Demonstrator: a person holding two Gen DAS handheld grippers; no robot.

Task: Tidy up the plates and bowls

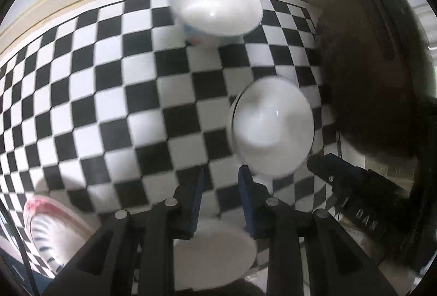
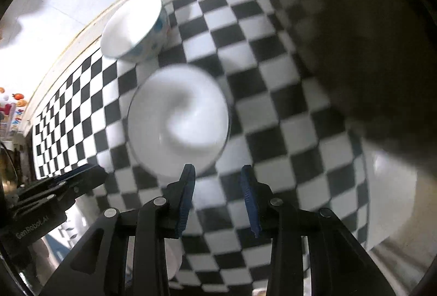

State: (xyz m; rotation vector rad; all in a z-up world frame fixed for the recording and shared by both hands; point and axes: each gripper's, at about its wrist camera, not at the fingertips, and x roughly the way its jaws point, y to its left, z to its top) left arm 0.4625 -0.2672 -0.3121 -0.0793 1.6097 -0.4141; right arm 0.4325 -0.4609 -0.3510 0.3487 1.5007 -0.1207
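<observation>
Both claws hang empty with jaws parted over the black-and-white chequered cloth (image 1: pixel 114 93): the plain white glossy bowl (image 2: pixel 177 121) sits just ahead of the right gripper (image 2: pixel 217 178) and ahead-right of the left gripper (image 1: pixel 220 178), with the blue-spotted white bowl (image 2: pixel 136 28) farther beyond it.
</observation>
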